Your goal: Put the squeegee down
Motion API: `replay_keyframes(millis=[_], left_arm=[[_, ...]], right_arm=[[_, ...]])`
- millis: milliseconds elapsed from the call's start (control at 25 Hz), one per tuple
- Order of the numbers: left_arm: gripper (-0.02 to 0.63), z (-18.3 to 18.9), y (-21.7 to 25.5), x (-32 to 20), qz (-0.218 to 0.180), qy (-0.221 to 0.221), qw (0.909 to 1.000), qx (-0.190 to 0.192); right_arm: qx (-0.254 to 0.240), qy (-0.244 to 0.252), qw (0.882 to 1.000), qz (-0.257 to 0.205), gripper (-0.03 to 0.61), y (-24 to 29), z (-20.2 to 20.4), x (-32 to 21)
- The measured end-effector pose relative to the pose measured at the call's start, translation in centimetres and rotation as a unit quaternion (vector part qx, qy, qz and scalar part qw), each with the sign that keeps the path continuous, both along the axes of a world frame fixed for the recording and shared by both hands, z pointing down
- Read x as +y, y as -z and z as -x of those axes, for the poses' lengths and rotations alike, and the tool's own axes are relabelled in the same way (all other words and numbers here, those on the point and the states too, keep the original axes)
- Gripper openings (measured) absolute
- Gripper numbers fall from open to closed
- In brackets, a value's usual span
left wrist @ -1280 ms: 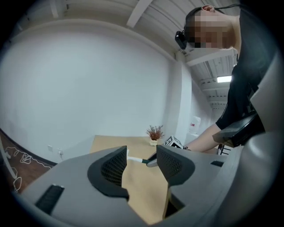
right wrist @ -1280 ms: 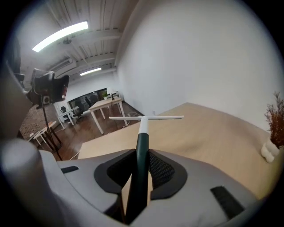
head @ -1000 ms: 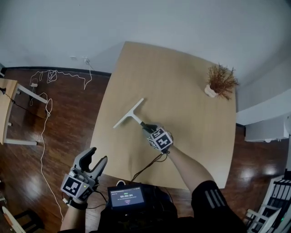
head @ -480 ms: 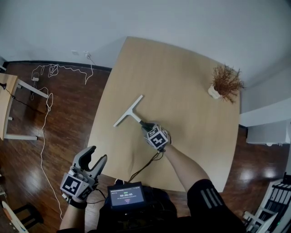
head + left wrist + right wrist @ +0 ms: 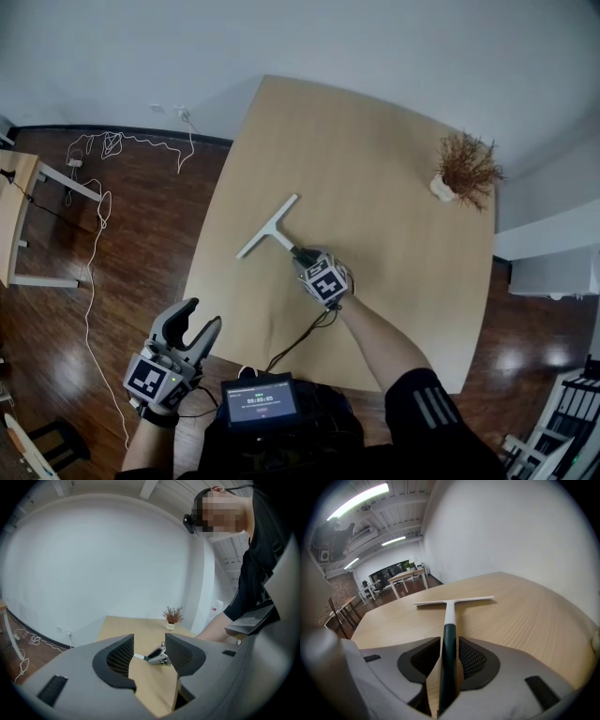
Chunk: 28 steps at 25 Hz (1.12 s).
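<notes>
Two grippers are in view; what is the left one doing?

Your left gripper point(image 5: 199, 323) hangs off the near left corner of the table point(image 5: 375, 159), over the wood floor point(image 5: 75, 319), with a white cable point(image 5: 94, 239) trailing further left. Its own view shows the jaws wide apart with nothing between them. Through the gap you look across the tabletop at your right gripper point(image 5: 152, 657).

And the squeegee?

Your squeegee point(image 5: 272, 230) lies on the table, left of centre, with its blade at the far end. The head view gives little more than a white T. In your right gripper view the squeegee point(image 5: 449, 613) shows a dark green handle below a white shaft, and the blade rests on the wood.

Is the right one holding it?

Yes. Your right gripper point(image 5: 303, 256) has its jaws drawn in on that green handle, one pad on each side, low over the tabletop. Its view also takes in desks point(image 5: 405, 576) in a long room past the table edge, which the head view does not show.

Anything further right?

One small dried plant point(image 5: 461, 167) in a white pot stands near the far right edge, well apart from the squeegee.
</notes>
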<state>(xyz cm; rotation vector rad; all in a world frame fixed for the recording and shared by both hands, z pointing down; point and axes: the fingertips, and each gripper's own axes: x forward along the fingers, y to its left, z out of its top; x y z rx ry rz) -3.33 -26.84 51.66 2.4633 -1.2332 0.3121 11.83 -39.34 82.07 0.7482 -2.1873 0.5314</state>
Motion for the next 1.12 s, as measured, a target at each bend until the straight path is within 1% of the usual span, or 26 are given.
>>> replay_keyframes(millis=[120, 200, 320, 440, 520, 600, 680, 760, 840, 960, 1040, 1120], left_arm=[[0.218, 0.6, 0.3, 0.2, -0.005, -0.004, 1.0000, 0.003], [0.219, 0.9, 0.6, 0.5, -0.010, -0.010, 0.9999, 0.005], [0.219, 1.4, 1.7, 1.3, -0.021, -0.019, 0.9995, 0.011], [0.219, 2.9, 2.6, 2.6, -0.048, -0.032, 0.9983, 0.010], [0.218, 4.3, 2.8, 3.9, -0.063, -0.040, 0.9972, 0.003], [0.218, 5.1, 3.7, 5.4, -0.077, -0.053, 0.9956, 0.009], [0.219, 6.1, 4.7, 7.2, -0.093, -0.071, 0.9929, 0.019], [0.219, 7.5, 5.7, 9.6, -0.106, -0.088, 0.9901, 0.026], [0.218, 9.3, 6.6, 12.2, -0.117, -0.103, 0.9873, 0.033], [0.218, 11.9, 7.6, 16.3, -0.129, -0.127, 0.9825, 0.041], [0.218, 12.8, 8.0, 18.8, -0.134, -0.143, 0.9798, 0.041], [0.218, 12.7, 9.0, 20.9, -0.130, -0.155, 0.9782, 0.047]], right_arm=[[-0.008, -0.009, 1.000, -0.016, 0.150, 1.9, 0.2, -0.5], [-0.014, -0.013, 0.999, -0.035, 0.150, 3.4, 0.2, -0.6], [-0.029, -0.018, 0.996, -0.082, 0.150, 7.5, 0.0, -0.5], [-0.062, -0.044, 0.988, -0.133, 0.150, 13.2, -0.6, 0.2], [-0.085, -0.065, 0.979, -0.171, 0.150, 17.2, -1.4, 1.5], [-0.102, -0.082, 0.969, -0.210, 0.152, 22.2, -1.9, 3.7], [-0.108, -0.089, 0.958, -0.252, 0.153, 27.3, -1.6, 6.9], [-0.117, -0.101, 0.946, -0.285, 0.152, 31.7, -0.8, 10.8], [-0.134, -0.127, 0.935, -0.304, 0.155, 35.0, -0.1, 15.0], [-0.147, -0.170, 0.917, -0.330, 0.155, 38.2, 0.9, 21.2], [-0.157, -0.187, 0.906, -0.345, 0.155, 40.1, 1.5, 25.2], [-0.172, -0.196, 0.897, -0.357, 0.156, 41.8, 1.8, 29.0]])
